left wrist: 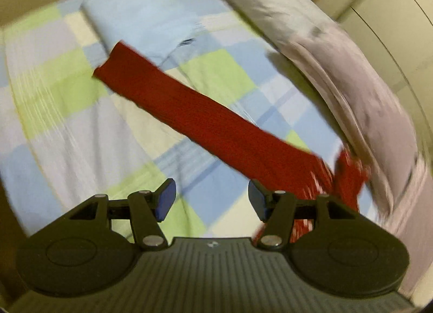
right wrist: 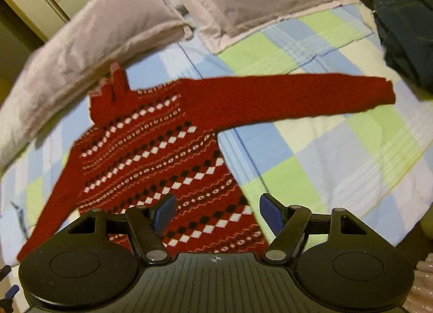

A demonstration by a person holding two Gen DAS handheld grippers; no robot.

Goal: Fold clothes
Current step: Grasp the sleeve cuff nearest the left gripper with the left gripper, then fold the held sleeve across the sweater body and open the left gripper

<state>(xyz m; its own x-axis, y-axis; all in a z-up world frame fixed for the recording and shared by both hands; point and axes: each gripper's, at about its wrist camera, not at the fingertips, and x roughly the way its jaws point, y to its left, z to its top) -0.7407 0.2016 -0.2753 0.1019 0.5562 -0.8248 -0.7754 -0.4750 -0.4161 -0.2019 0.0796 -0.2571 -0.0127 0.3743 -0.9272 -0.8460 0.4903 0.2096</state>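
Both tongs are standing open with nothing between the blue pads. Left gripper (left wrist: 212, 199) is hovering over the checked bedsheet (left wrist: 54, 102), just beside the red sleeve (left wrist: 189, 107), which is lying flat and stretching diagonally away from the sweater body. Right gripper (right wrist: 216, 214) is hovering above the hem of the red patterned sweater (right wrist: 151, 156), which is lying spread on the bedsheet. Beyond the sweater's collar, grey pillows (right wrist: 108, 31) are resting. Past the sleeve cuff, dark folded jeans (right wrist: 406, 31) are lying.
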